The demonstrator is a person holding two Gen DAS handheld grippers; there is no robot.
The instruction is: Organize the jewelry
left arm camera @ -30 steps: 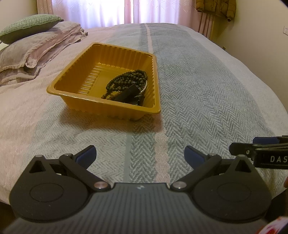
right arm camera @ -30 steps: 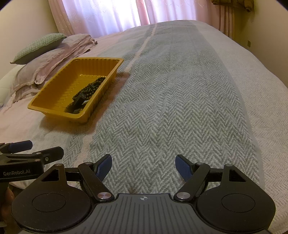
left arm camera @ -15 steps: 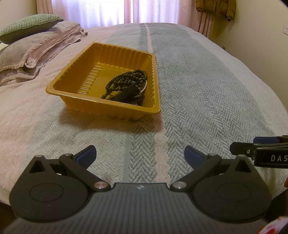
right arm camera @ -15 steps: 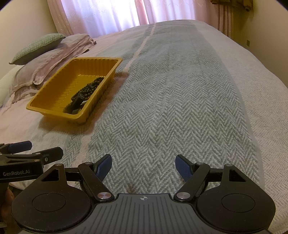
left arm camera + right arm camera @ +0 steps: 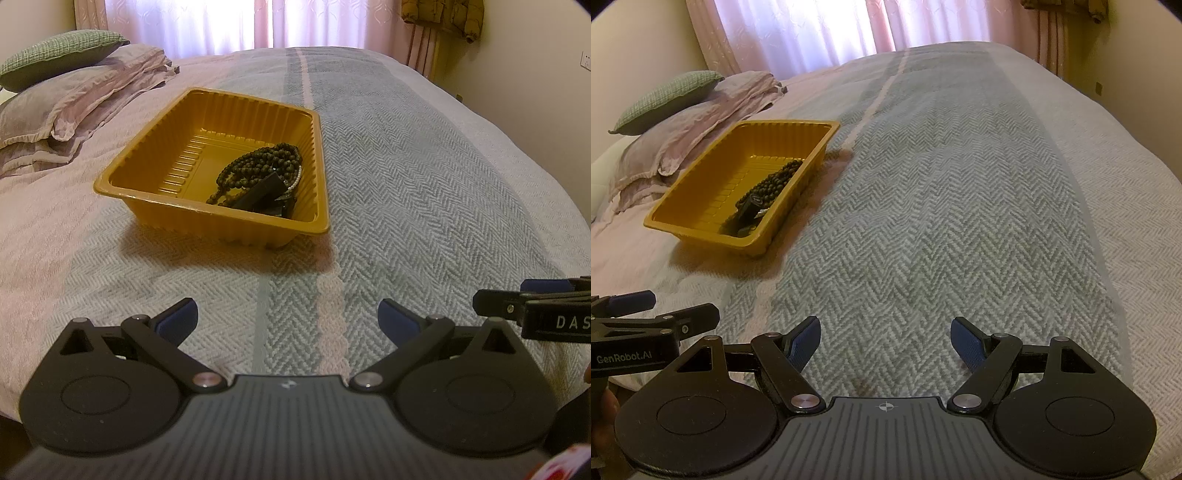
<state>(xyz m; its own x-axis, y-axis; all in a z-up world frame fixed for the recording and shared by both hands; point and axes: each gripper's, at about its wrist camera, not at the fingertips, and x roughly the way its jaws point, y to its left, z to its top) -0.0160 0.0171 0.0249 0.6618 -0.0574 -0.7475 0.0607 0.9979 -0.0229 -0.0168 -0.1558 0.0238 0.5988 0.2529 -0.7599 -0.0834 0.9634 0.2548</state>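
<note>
Hovering over the near edge of the bed, left gripper point(image 5: 288, 317) with jaws spread wide, nothing between the blue pads point(image 5: 177, 317). Points down at an angle toward the bedspread point(image 5: 424, 184).

Right gripper point(image 5: 885, 339) just beside it, jaws likewise wide apart, empty. Each unit catches the other at the margin of its own view: right one pokes in at the right edge of the left view, left one at the lower left of the right view. Part of a hand point(image 5: 605, 410) dimly visible at the left border of the right view.

Under both: grey-and-white herringbone weave, a pale pink stripe point(image 5: 328, 295) running lengthwise below the left gripper.

Further out, yellow plastic tray point(image 5: 155, 147), ribbed walls, resting flat on the bedspread, ahead of the left gripper and well left of the right one's line. Inside, in the near right corner: dark beaded strand point(image 5: 258, 162), coiled in several loops; a black clip-like item point(image 5: 258, 192) lying over it; a thin pale beaded chain point(image 5: 297, 179) along the right wall. Exact make of the black piece cannot be told.

Beyond the tray, left side: mauve pillows point(image 5: 74, 99) stacked, green checked cushion point(image 5: 62, 51) on top. Far end: pink sheer curtains point(image 5: 240, 22), daylight behind.
</note>
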